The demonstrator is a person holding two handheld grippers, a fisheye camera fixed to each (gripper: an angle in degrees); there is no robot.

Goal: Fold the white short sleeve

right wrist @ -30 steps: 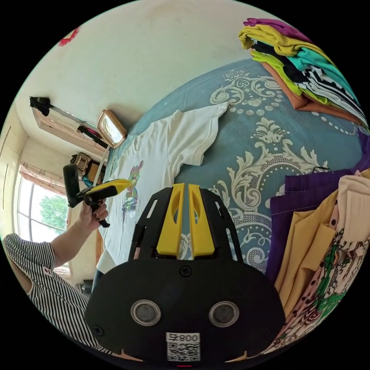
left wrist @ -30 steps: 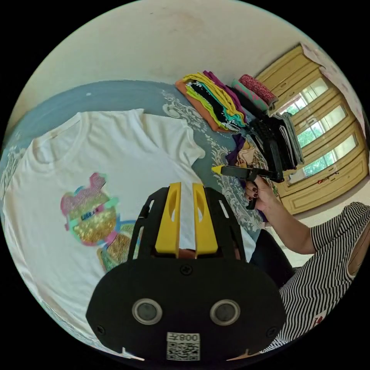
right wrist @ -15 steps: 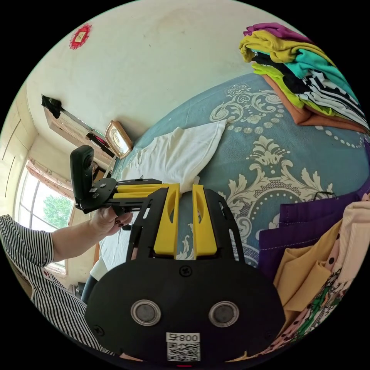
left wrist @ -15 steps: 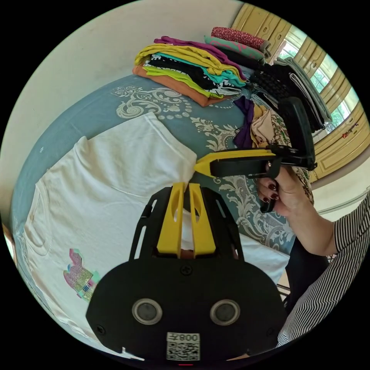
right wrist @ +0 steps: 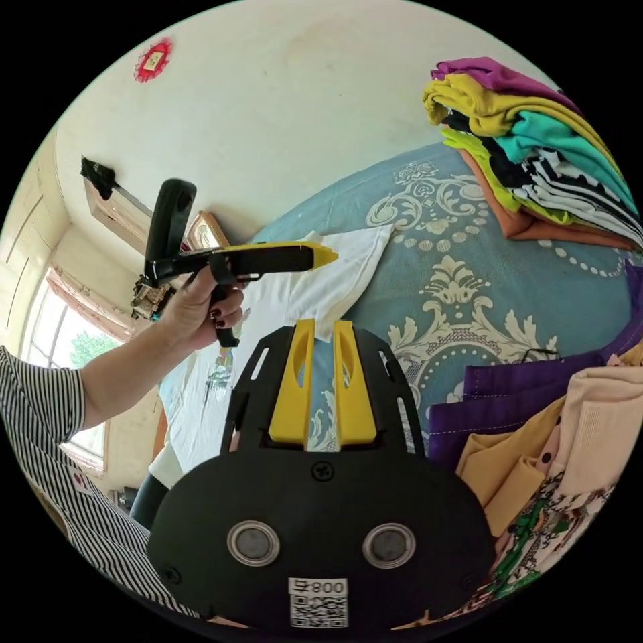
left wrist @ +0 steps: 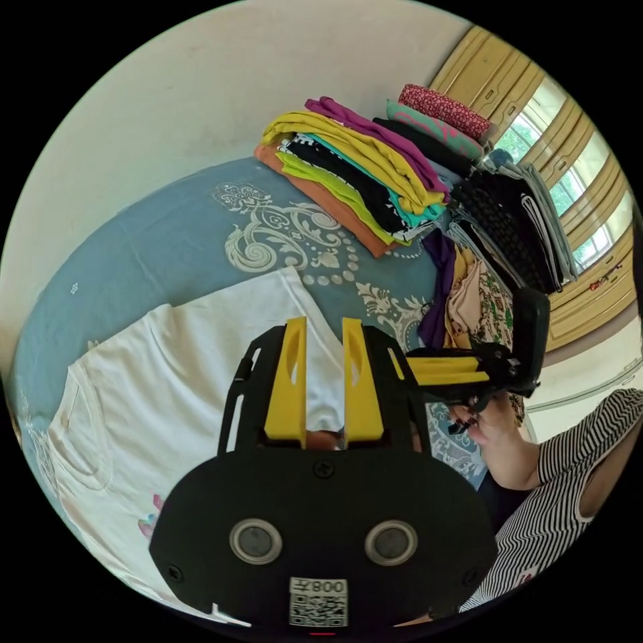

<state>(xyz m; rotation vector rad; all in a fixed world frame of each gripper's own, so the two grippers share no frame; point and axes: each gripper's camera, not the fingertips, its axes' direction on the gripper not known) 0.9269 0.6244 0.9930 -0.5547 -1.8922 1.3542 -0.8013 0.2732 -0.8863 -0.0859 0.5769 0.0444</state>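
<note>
The left gripper (left wrist: 323, 328) hangs with jaws spread over the white shirt (left wrist: 167, 375); the right gripper (right wrist: 323, 331), jaws nearly together, holds nothing at 6 o'clock.

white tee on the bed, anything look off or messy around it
The white tee lies flat and face up on the blue bedspread, not yet folded. One thing looks untidy: a loose heap of purple and tan clothes lies rumpled beside the neat stack of folded clothes. Nothing looks damaged or spilled.
</note>
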